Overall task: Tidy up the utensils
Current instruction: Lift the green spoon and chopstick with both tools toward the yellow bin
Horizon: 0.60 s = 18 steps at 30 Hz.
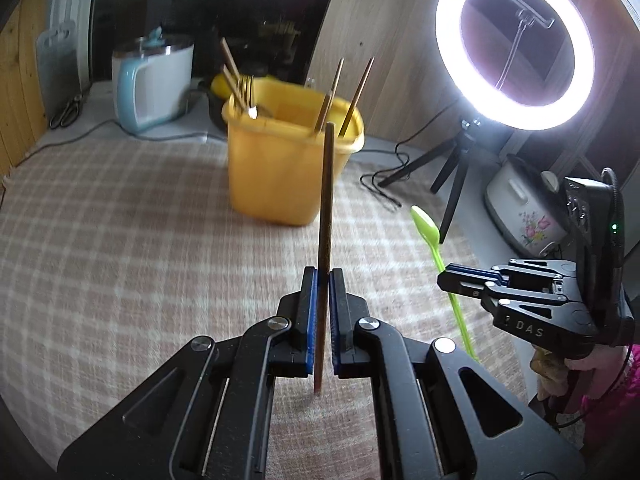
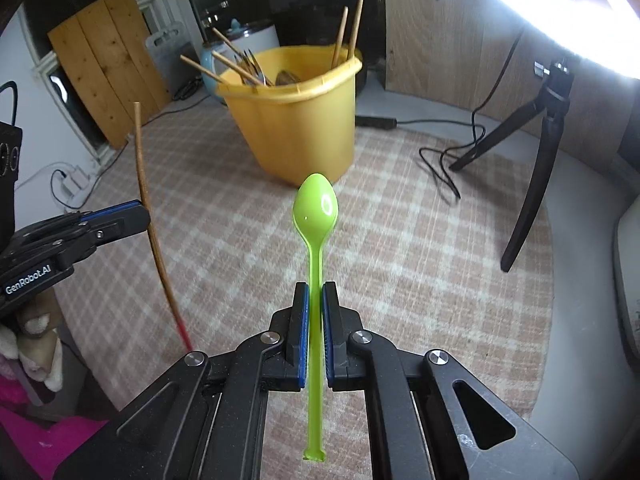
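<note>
The left gripper point(image 1: 323, 280) holds a long, thin brown wooden chopstick point(image 1: 325, 216) upright above the bench point(image 1: 120, 240), its blue-padded jaws closed narrow on the stick's lower part. To its right, the right gripper point(image 2: 315, 292) holds a slim lime-green plastic spoon point(image 2: 316, 216) by the handle, jaws pinched tight, the bowl pointing away toward the far side. Both utensils hang clear of the pink-and-cream checked cloth that covers the bench. At the far middle of the cloth stands a tall yellow plastic tub point(image 2: 296, 120), already stocked: wooden chopsticks point(image 2: 347, 32) lean against its right rim, while more sticks and metal forks point(image 2: 250, 66) rest at its left. In the right wrist view the chopstick point(image 2: 144, 184) shows a red lower end, and the left gripper point(image 2: 120, 216) sits at the left edge. Behind the tub, far left, is a white and pale-blue kettle-like appliance point(image 1: 150, 84). A glowing white ring light point(image 1: 516, 52) on a black tripod point(image 1: 448, 168) stands far right, its cable looping across the cloth. A white floral-printed cooker point(image 1: 524, 212) sits at the right edge
</note>
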{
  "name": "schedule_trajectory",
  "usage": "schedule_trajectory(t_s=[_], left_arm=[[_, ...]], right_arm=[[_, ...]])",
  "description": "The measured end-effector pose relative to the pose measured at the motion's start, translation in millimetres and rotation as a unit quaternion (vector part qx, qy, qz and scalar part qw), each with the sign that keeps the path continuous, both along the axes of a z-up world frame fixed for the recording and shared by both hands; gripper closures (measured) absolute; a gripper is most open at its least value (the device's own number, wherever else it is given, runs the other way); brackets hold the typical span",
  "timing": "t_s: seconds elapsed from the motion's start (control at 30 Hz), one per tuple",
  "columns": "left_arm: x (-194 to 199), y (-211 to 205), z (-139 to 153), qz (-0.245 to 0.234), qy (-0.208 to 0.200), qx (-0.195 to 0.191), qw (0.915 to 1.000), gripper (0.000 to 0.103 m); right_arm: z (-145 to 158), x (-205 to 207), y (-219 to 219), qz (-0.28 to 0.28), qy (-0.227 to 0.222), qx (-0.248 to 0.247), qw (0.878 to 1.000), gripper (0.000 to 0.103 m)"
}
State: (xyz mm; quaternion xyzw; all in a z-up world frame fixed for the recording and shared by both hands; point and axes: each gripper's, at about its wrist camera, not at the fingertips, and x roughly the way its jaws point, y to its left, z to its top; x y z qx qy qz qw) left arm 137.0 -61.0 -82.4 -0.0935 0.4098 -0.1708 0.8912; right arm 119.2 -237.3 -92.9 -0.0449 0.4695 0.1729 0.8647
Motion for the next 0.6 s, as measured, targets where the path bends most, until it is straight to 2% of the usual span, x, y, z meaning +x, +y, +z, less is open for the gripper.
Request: schedule_trajectory(t_s=[0.27, 0.6], left_arm=[[0.4, 7.1, 19.5, -0.002, -0.028, -0.009, 0.9996, 0.100], [9.1, 12.2, 57.5, -0.008, -0.070, -0.010, 0.9975, 0.100]], right_arm=[[18.5, 2.1, 2.6, -0.006, -0.029, 0.003, 1.000, 0.098], [52.2, 9.7, 4.9, -0.016, -0.073, 0.026, 0.997, 0.098]])
